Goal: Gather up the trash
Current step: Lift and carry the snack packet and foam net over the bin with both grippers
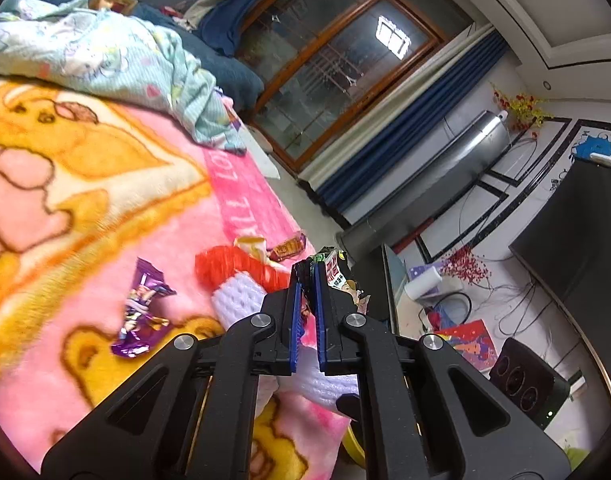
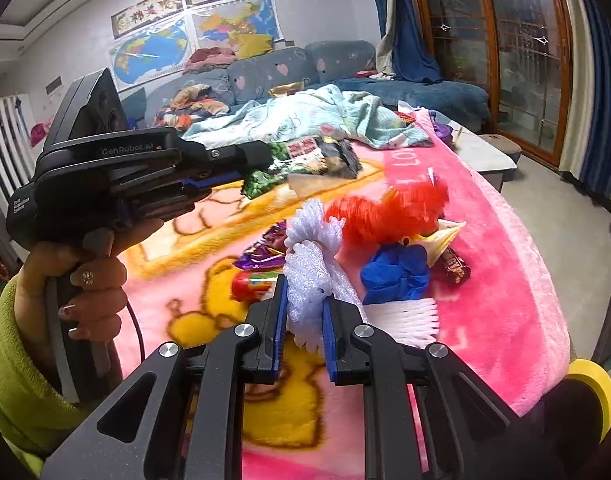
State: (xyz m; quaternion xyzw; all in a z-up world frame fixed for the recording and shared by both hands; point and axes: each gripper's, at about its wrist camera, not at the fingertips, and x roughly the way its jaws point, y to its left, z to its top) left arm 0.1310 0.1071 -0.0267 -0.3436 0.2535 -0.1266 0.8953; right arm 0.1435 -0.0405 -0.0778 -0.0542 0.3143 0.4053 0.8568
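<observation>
My left gripper [image 1: 307,276] is shut on a crumpled green, white and black snack bag [image 1: 337,270], lifted above the pink blanket [image 1: 105,208]. In the right wrist view a hand in a green sleeve holds that left gripper [image 2: 261,160], and the snack bag [image 2: 305,156] hangs from its tips. My right gripper [image 2: 303,292] is shut on a white foam net [image 2: 309,276], whose top fans out above the pads. On the blanket lie a purple wrapper [image 1: 141,312], a red foam net [image 2: 385,212], a blue crumpled piece [image 2: 397,276] and a brown candy wrapper [image 2: 453,266].
A light blue quilt [image 2: 305,120] is heaped at the blanket's far end, with a grey-blue sofa [image 2: 273,72] behind it. A yellow round rim [image 2: 593,384] shows below the blanket's near right edge. Glass doors [image 2: 525,60] stand to the right; cables and a black speaker [image 1: 525,384] are on the floor.
</observation>
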